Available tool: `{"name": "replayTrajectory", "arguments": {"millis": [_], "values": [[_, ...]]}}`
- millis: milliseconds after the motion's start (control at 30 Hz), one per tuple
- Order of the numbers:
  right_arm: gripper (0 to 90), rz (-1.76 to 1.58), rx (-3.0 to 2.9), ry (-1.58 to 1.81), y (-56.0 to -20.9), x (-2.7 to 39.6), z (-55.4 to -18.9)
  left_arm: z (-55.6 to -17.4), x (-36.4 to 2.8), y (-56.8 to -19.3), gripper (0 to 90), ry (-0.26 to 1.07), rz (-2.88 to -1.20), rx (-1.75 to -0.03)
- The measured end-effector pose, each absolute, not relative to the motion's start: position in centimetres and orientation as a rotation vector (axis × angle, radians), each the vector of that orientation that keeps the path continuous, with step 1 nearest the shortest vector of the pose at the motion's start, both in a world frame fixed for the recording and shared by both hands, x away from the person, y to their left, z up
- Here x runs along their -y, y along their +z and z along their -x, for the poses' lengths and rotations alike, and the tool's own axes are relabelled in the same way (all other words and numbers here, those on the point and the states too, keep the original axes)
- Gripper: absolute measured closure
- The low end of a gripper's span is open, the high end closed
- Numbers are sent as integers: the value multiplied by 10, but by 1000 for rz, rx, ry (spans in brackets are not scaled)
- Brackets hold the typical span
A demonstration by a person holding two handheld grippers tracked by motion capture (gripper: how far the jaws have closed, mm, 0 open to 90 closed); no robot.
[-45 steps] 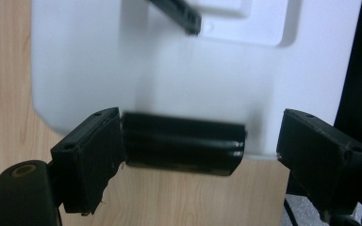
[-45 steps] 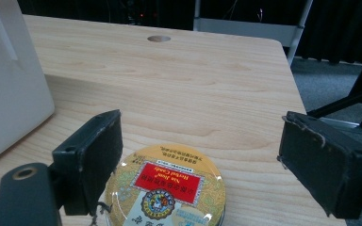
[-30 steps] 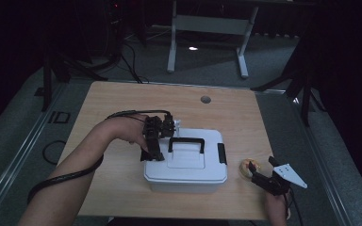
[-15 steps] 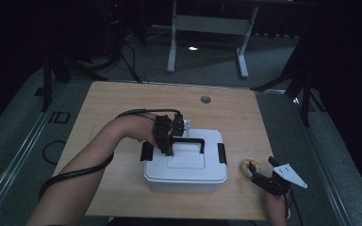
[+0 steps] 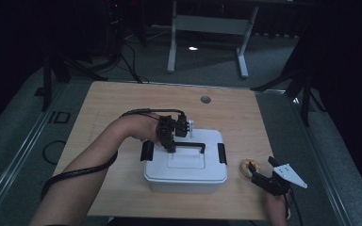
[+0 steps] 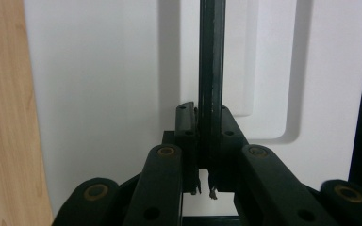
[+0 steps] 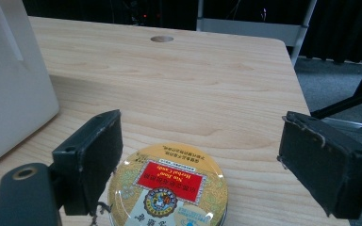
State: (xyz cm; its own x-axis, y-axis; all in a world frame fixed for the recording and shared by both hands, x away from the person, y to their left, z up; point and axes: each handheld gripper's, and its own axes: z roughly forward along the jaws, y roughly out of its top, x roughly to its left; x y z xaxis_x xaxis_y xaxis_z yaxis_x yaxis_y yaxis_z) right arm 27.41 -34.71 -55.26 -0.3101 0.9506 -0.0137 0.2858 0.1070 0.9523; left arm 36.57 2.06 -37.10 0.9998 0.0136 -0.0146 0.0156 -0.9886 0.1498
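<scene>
Handle [image 5: 188, 145] atop the white box [image 5: 186, 172], mid-table, sits pinched in the left gripper [image 5: 172, 145]: stiff, light, probably best lifted centrally. Right gripper [image 5: 258, 175] spreads around a tin [image 7: 168, 188], near right.

Light wooden table [image 5: 113, 108] with a small round hole [image 5: 206, 99] near the far edge. Directly on it, a white plastic box [image 5: 185, 165] with a black handle and black side clasps, roughly central toward the near side. Just right of the box, apart from it, a flat round tin [image 7: 167, 187] with a gold-and-red label.
</scene>
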Motion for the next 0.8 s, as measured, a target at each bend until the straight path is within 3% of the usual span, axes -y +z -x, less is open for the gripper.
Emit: {"name": "replayTrajectory", "arguments": {"millis": [800], "values": [[137,-1219,-1699,1222,-553,346,-274,-358,-43,-325,833,93,-2884,-62]]}}
